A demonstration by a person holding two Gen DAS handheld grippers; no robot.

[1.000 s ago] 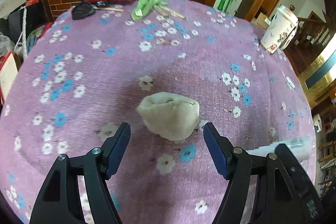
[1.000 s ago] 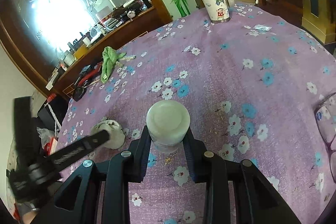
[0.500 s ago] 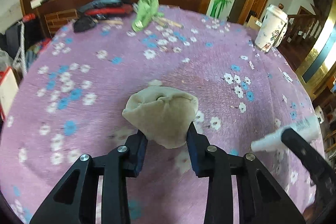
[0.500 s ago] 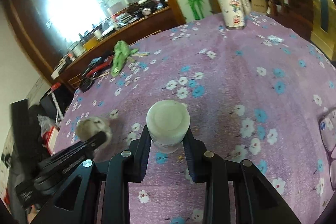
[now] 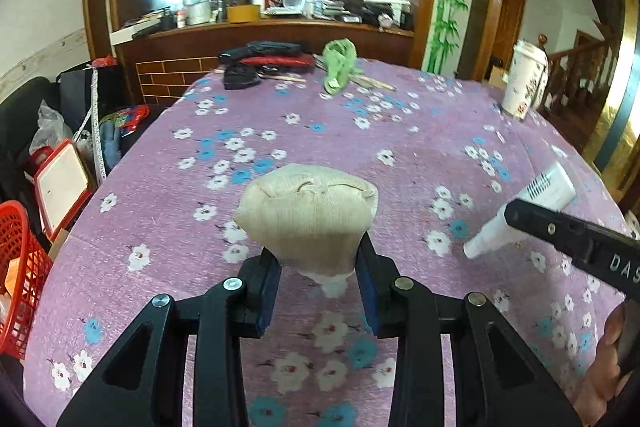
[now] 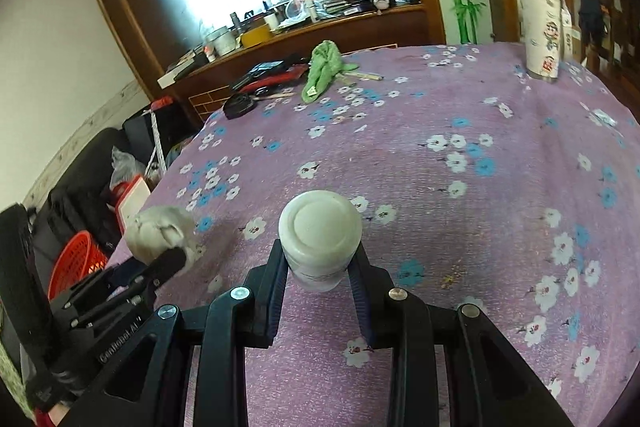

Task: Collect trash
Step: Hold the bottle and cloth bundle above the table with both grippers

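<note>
Trash is already in both grippers, off the table (image 5: 400,155). The left gripper (image 5: 318,269) is clamped on a beige wad (image 5: 308,215) — pads pressing its lower sides, the bulk bulging forward past the tips. The right gripper (image 6: 320,273) is clamped on a white bottle (image 6: 320,233), whose long axis runs forward between the fingers, cap toward the camera's far side.

What the coming move likely turns on is the red basket (image 5: 20,275): it sits beside the table's left edge, lower than the tabletop, down and to the left of both grippers. The left gripper is the nearer one — in the right wrist view the wad (image 6: 162,233) hangs just above the basket (image 6: 76,259). If that basket is the bin, the wad goes first, with a short swing left and down; the bottle would have to cross behind it.
</note>
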